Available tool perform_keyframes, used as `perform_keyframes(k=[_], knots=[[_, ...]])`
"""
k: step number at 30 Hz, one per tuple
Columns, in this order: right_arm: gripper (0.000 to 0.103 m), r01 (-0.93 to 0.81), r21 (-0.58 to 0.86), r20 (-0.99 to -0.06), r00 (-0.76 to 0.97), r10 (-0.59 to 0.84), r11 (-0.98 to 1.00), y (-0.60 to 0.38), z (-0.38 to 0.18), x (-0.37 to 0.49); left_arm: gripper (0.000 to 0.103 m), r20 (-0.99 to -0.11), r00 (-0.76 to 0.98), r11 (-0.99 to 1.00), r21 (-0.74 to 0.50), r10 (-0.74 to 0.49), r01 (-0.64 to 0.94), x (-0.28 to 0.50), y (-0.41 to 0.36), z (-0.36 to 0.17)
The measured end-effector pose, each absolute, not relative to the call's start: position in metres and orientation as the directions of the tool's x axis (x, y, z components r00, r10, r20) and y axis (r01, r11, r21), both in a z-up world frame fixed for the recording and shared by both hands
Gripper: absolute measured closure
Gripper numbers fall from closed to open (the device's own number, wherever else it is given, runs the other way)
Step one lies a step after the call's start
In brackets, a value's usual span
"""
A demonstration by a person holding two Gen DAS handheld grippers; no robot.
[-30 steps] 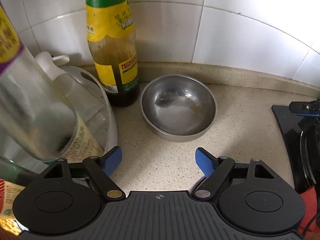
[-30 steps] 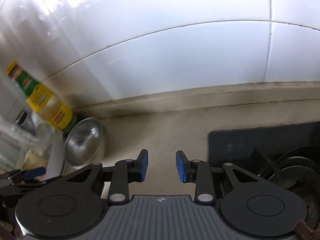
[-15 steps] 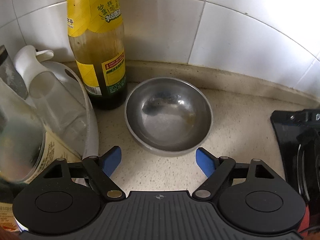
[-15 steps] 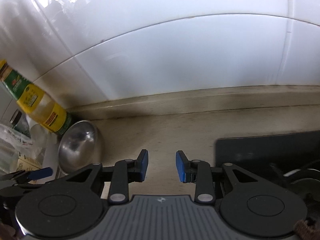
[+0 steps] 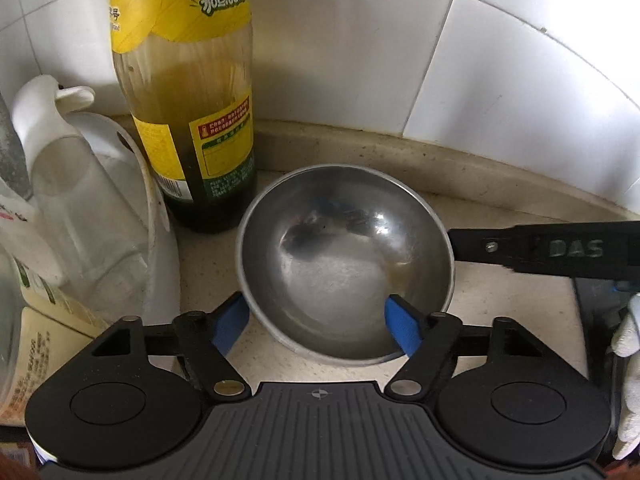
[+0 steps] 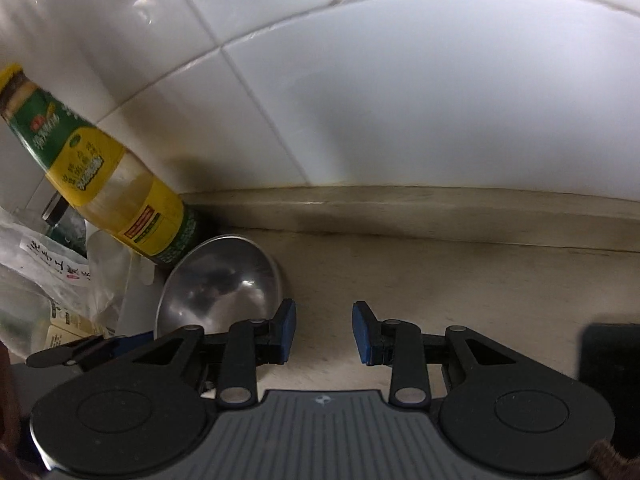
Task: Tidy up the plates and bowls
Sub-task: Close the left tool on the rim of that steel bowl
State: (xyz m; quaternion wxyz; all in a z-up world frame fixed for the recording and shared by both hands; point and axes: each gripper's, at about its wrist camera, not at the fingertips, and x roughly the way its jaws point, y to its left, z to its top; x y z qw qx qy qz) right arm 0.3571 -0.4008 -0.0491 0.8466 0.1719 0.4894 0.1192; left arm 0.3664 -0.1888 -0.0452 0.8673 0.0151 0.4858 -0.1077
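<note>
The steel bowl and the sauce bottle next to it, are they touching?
Apart. The left wrist view shows countertop between the steel bowl and the sauce bottle.

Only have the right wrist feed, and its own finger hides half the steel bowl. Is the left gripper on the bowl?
Observer: In the left wrist view the left gripper straddles the steel bowl's near edge, one pad outside the left wall, the other over the inside. Its jaws have just been closing; I can't confirm contact.
Operator: Anything in the bowl?
Observer: The whole inside shows here: empty, only reflections.
Operator: How close is my right gripper to it?
Observer: A finger of the right gripper comes in from the right, its tip by the bowl's right rim. I can't tell if it touches.
</note>
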Motion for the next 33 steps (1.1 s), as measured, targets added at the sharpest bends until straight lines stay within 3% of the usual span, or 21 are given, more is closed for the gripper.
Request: perform_keyframes(k=[6,15,20,22,23,33], knots=[[0.074,-0.034,0.409,-0.796,0.476,0.375,0.912,-0.391,-0.062,0.37,0.023,-0.839,0.519,0.977,-0.06,-0.161,0.206,0.37,-0.189,-0.047],[0.074,-0.083,0.448,-0.727,0.545,0.417,0.89,-0.391,-0.041,0.364,0.03,-0.836,0.525,0.973,-0.046,-0.161,0.226,0.368,-0.188,-0.047],[0.074,-0.087,0.389,-0.791,0.478,0.381,0.917,-0.371,-0.059,0.377,0.031,-0.836,0.525,0.972,-0.038,-0.159,0.234,0.365,-0.188,-0.044],[0.078,-0.081,0.418,-0.799,0.441,0.409,0.905,-0.371,-0.071,0.381,0.031,-0.836,0.524,0.971,-0.04,-0.161,0.234,0.365,-0.188,-0.044],[0.087,-0.079,0.448,-0.794,0.424,0.436,0.891,-0.371,-0.075,0.381,0.031,-0.836,0.523,0.97,-0.041,-0.164,0.238,0.365,-0.188,-0.043],[0.089,-0.074,0.413,-0.822,0.4,0.406,0.908,-0.407,-0.062,0.348,0.034,-0.854,0.454,0.923,-0.074,-0.254,0.377,0.351,-0.219,-0.044]])
